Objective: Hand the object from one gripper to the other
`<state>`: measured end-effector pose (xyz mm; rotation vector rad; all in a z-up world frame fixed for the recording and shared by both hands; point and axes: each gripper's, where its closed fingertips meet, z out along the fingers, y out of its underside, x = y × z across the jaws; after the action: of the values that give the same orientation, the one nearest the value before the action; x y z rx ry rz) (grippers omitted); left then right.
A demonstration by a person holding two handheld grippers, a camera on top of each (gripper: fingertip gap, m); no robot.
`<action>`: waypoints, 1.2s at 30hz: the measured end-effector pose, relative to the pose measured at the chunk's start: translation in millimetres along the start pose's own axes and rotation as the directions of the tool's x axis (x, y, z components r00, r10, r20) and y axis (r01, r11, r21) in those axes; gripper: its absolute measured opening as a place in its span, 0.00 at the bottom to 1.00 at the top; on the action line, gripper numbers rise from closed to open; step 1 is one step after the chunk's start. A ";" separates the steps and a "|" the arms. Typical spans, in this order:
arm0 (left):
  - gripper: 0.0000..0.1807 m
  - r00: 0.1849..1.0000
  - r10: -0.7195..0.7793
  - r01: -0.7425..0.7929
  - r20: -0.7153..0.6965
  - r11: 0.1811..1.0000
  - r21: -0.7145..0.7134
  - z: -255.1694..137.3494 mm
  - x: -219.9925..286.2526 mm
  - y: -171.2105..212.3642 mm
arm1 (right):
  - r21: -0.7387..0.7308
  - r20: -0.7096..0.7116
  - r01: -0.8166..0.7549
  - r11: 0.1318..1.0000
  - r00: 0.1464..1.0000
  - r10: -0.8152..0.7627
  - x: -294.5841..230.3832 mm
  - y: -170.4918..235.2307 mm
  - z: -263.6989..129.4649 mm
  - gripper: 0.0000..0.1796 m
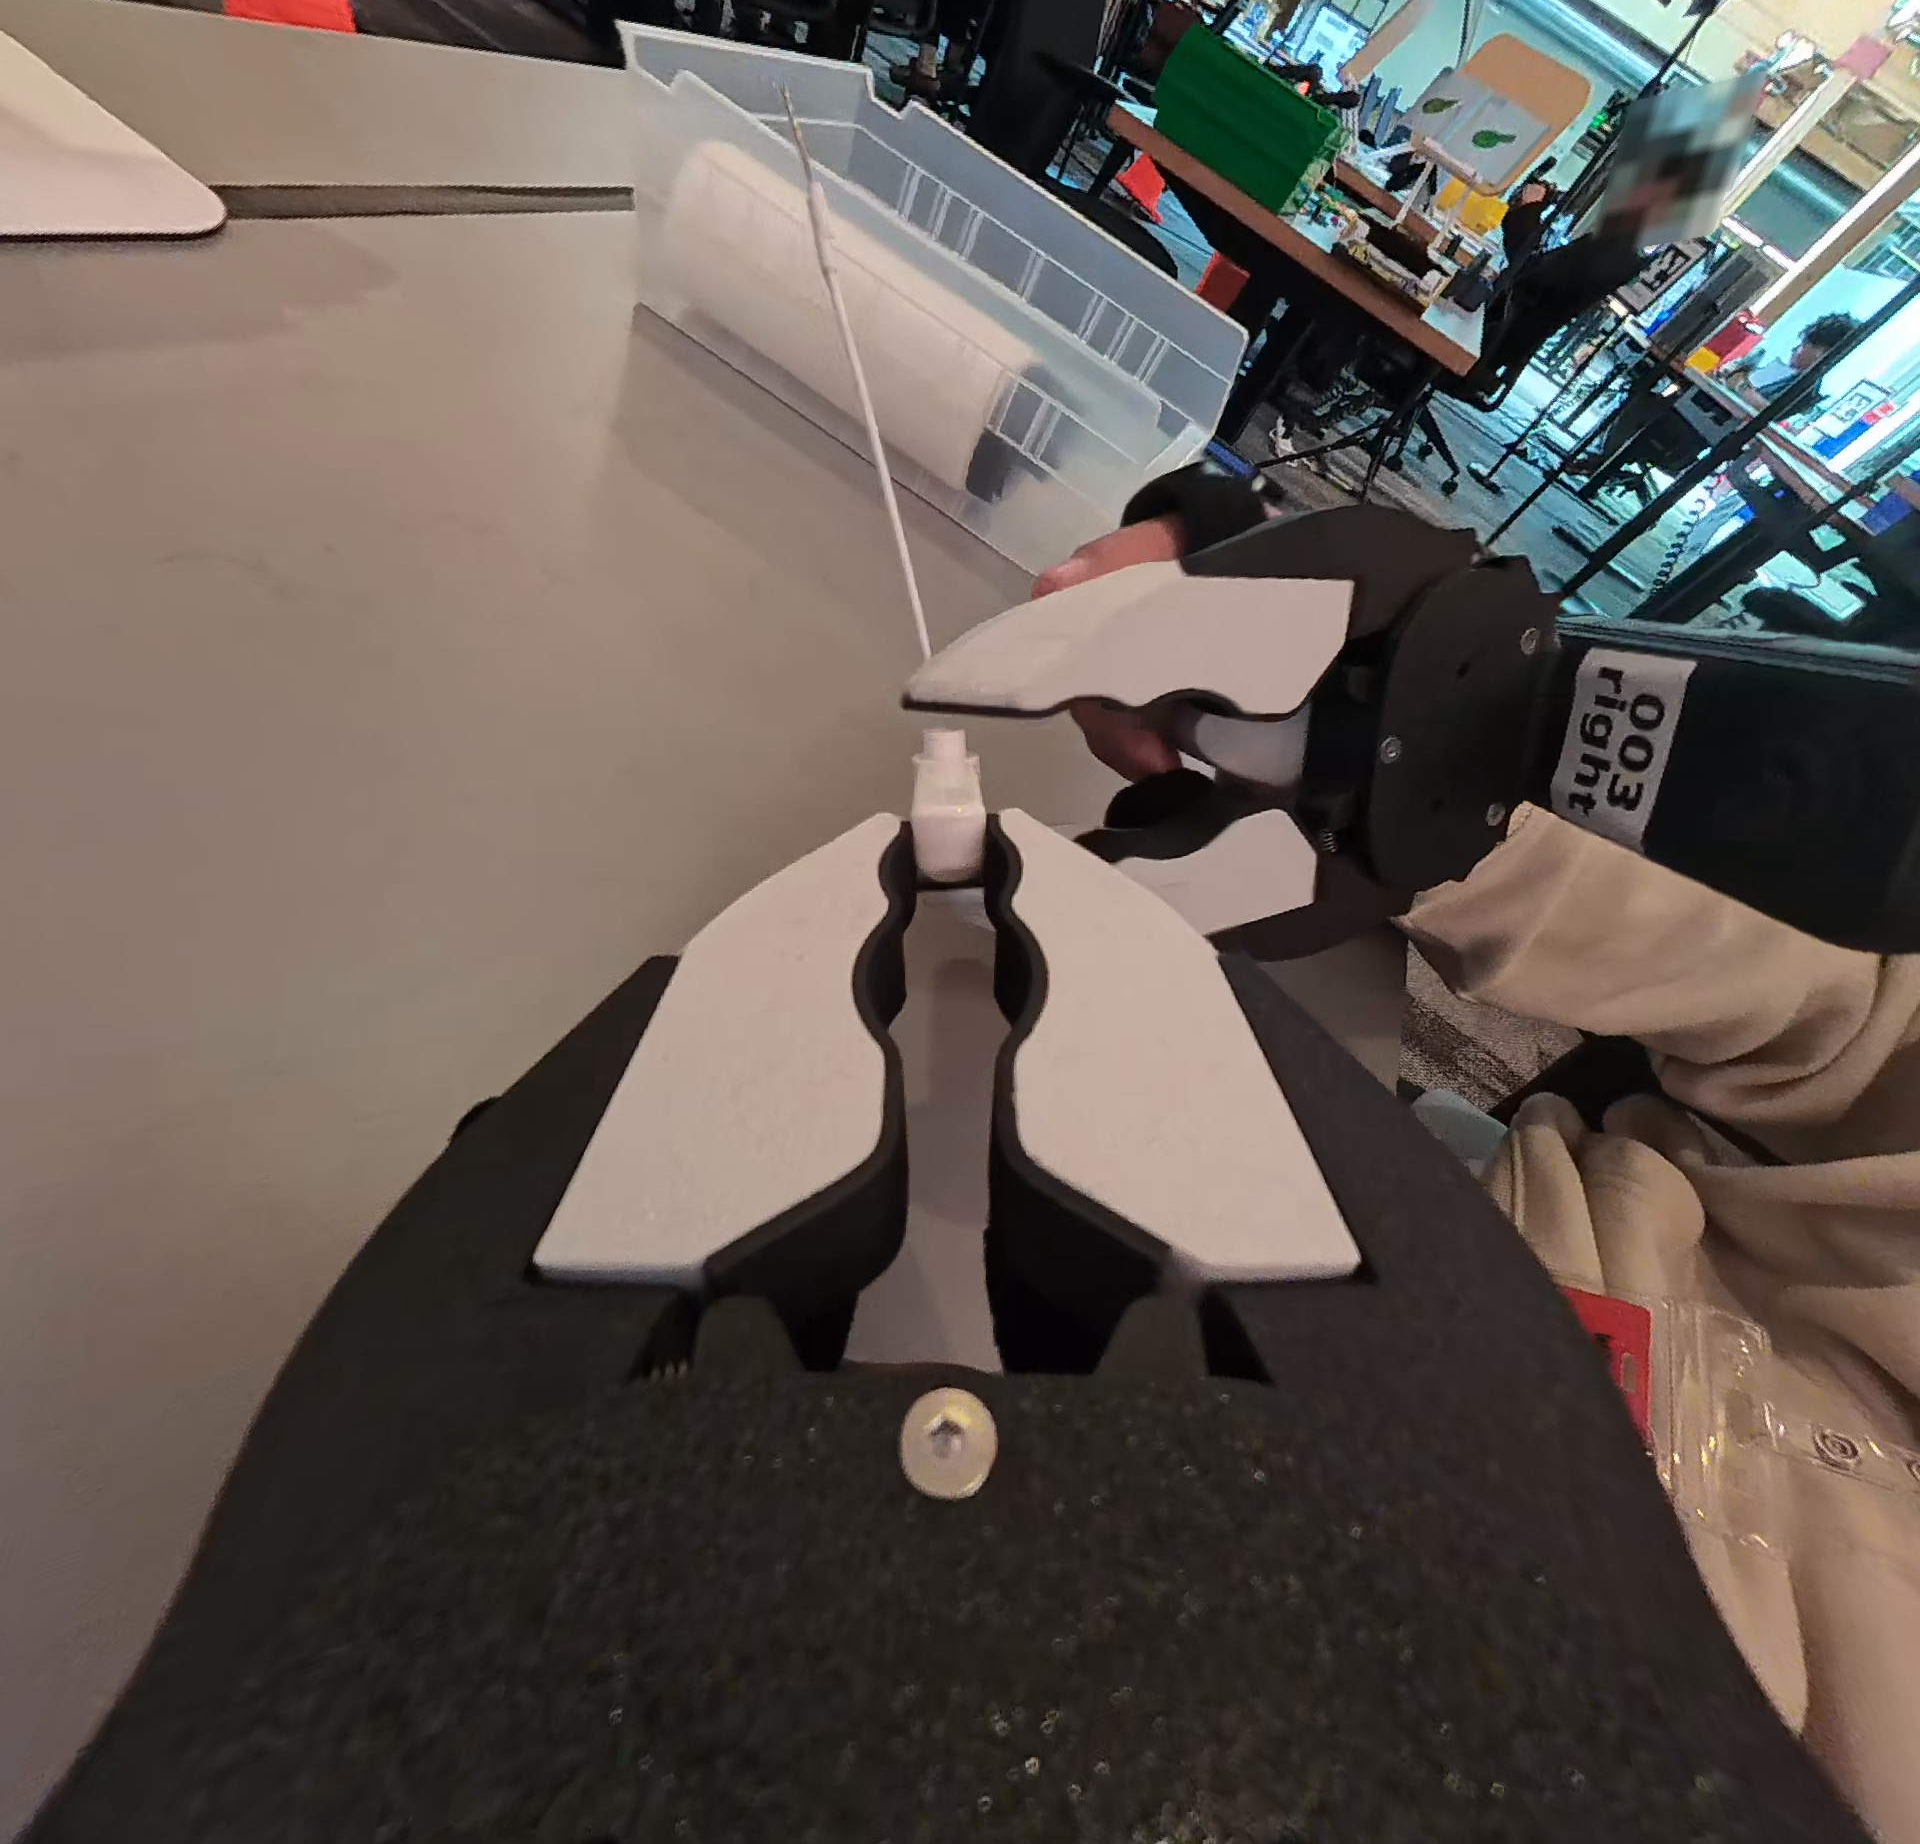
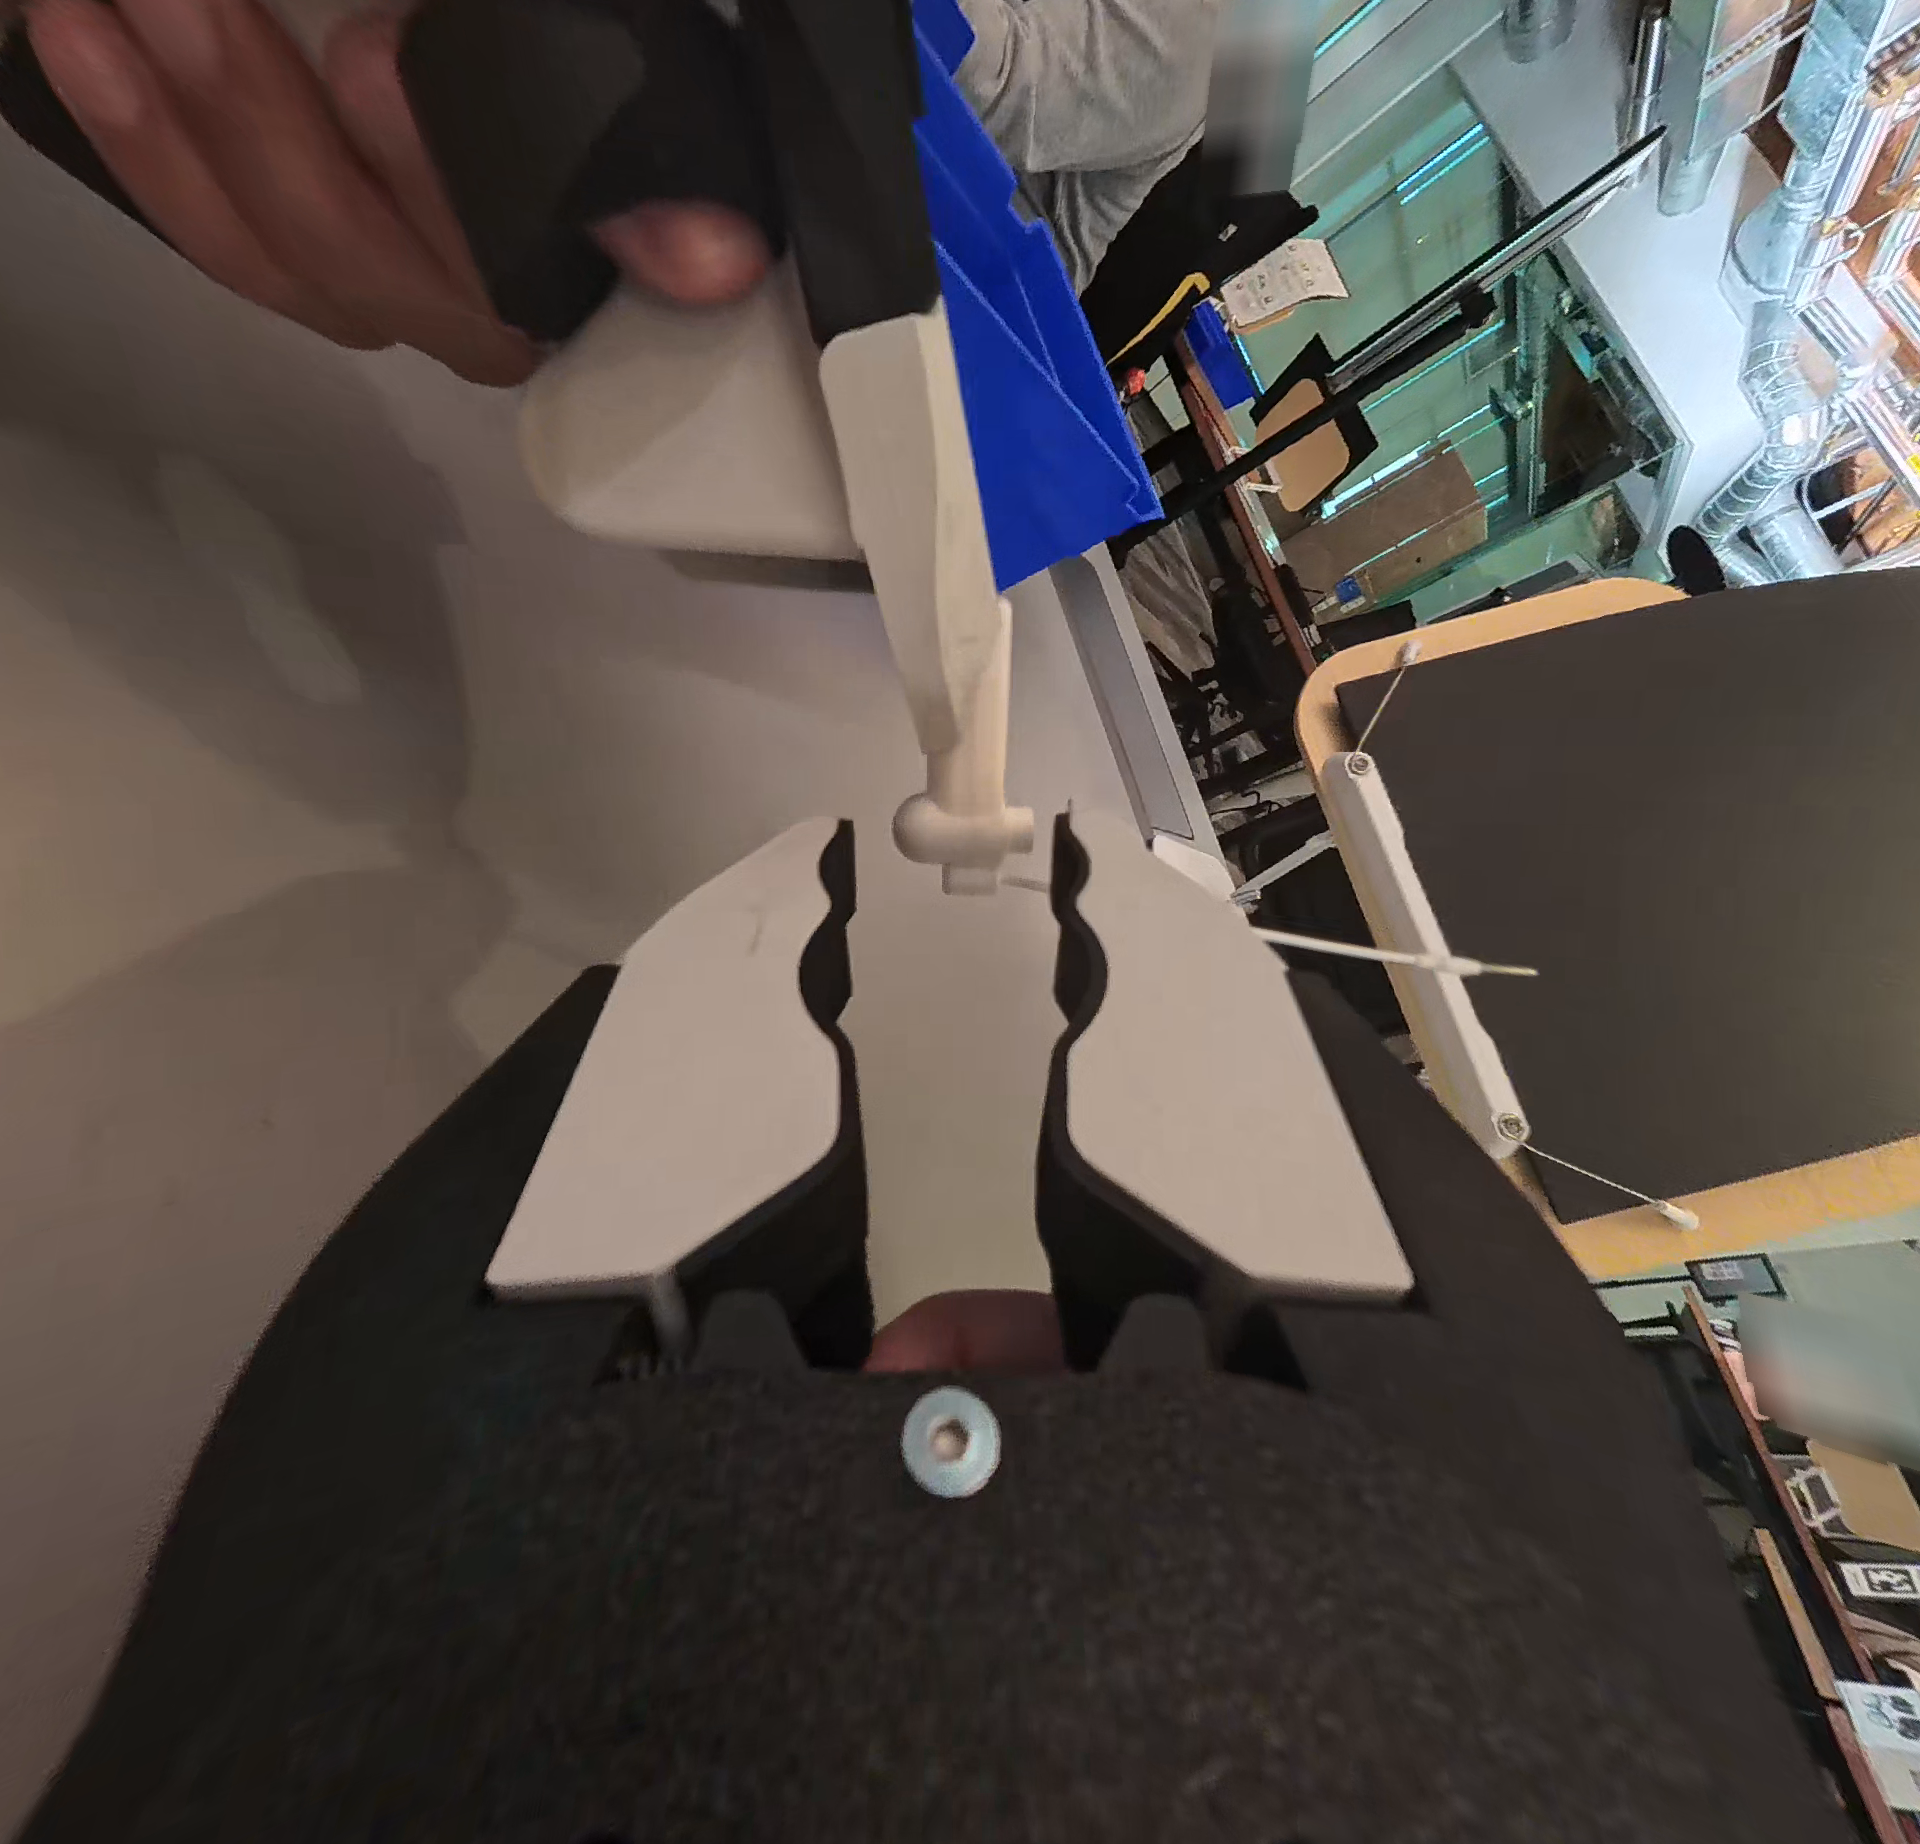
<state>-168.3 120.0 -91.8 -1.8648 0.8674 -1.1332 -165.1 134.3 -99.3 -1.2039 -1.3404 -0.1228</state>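
Grey table (image 1: 312,547): it fills the left side of the left wrist view, with the rounded corner of a white pad (image 1: 94,163) lying at its far left edge.

Left gripper (image 1: 948,838): jaws clenched, both white fingertips (image 1: 831,880) pinching the chunky white base of the object, right there at the very tips.

Object (image 1: 948,818): a small white plastic fitting with a long thin white rod rising from it, tilted up and to the left, a fine metal tip at the top end. It sits in the air above the table, gripped at its base by the left gripper. In the right wrist view it shows as a knobby white fitting (image 2: 961,838) between the right gripper's tips, the thin rod running off to the right.

Clear plastic bin (image 1: 1039,267): on the table behind the rod, with a white roll (image 1: 831,319) lying inside.

Right gripper (image 2: 954,864): jaws released, spread wide on either side of the fitting, neither finger touching it that I can see. From the left wrist view it comes in from the right (image 1: 1039,734), one white finger just above the fitting, the other lower down.

Person's sleeve (image 1: 1662,1015): cream fabric at the right edge, behind the right gripper.

Blue bin (image 2: 1029,423): behind the left gripper in the right wrist view.
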 end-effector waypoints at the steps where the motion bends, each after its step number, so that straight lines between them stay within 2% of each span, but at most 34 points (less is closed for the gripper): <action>1: 0.06 1.000 0.003 -0.003 -0.007 1.000 -0.004 1.1 2.3 0.7 | -0.006 -0.002 0.004 1.000 1.000 -0.004 0.1 1.0 0.2 0.17; 2: 0.06 1.000 0.008 -0.008 -0.003 1.000 -0.008 2.0 2.8 1.3 | -0.007 -0.005 0.002 1.000 1.000 -0.002 0.7 1.5 -0.1 0.14; 8: 0.07 0.999 0.032 -0.031 0.023 0.999 -0.007 4.3 0.2 3.2 | -0.034 0.016 -0.008 0.999 1.000 0.008 -0.8 6.8 1.9 0.14; 13: 0.20 0.988 0.100 -0.100 0.121 0.995 -0.003 -7.9 -9.1 7.1 | -0.059 -0.001 -0.071 0.996 0.997 0.071 6.8 19.5 0.4 0.14; 18: 0.20 0.950 0.106 -0.114 0.294 0.993 0.009 -39.9 -16.9 23.1 | -0.074 -0.044 -0.166 0.983 0.986 0.164 25.6 36.3 -6.8 0.14; 24: 0.20 0.947 0.064 -0.082 0.316 0.996 0.046 -62.2 -9.4 32.6 | -0.059 -0.068 -0.268 0.962 0.962 0.264 44.9 49.1 -15.8 0.14; 27: 0.20 0.940 0.083 -0.089 0.331 0.996 0.001 -61.8 -14.1 39.5 | -0.015 -0.101 -0.359 0.933 0.929 0.356 79.4 47.3 -32.5 0.14; 29: 0.20 0.940 0.093 -0.094 0.329 0.995 -0.015 -61.5 -13.9 42.3 | 0.004 -0.147 -0.434 0.901 0.891 0.430 119.8 47.2 -56.6 0.14; 32: 0.20 0.946 0.093 -0.103 0.311 0.995 0.014 -61.8 -8.4 38.1 | -0.042 -0.248 -0.604 0.796 0.778 0.578 183.3 76.1 -107.2 0.14; 34: 0.20 0.958 0.076 -0.086 0.277 0.996 0.021 -59.3 -5.0 38.0 | -0.132 -0.337 -0.706 0.695 0.692 0.639 211.1 117.6 -139.6 0.14; 36: 0.20 0.966 0.050 -0.057 0.252 0.998 0.022 -56.9 -4.3 39.0 | -0.308 -0.400 -0.743 0.594 0.667 0.628 219.6 170.9 -163.4 0.14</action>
<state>-228.1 90.4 -110.0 -1.8995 0.7472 -0.8484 128.5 213.9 8.4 -1.9747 -0.5316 -0.0153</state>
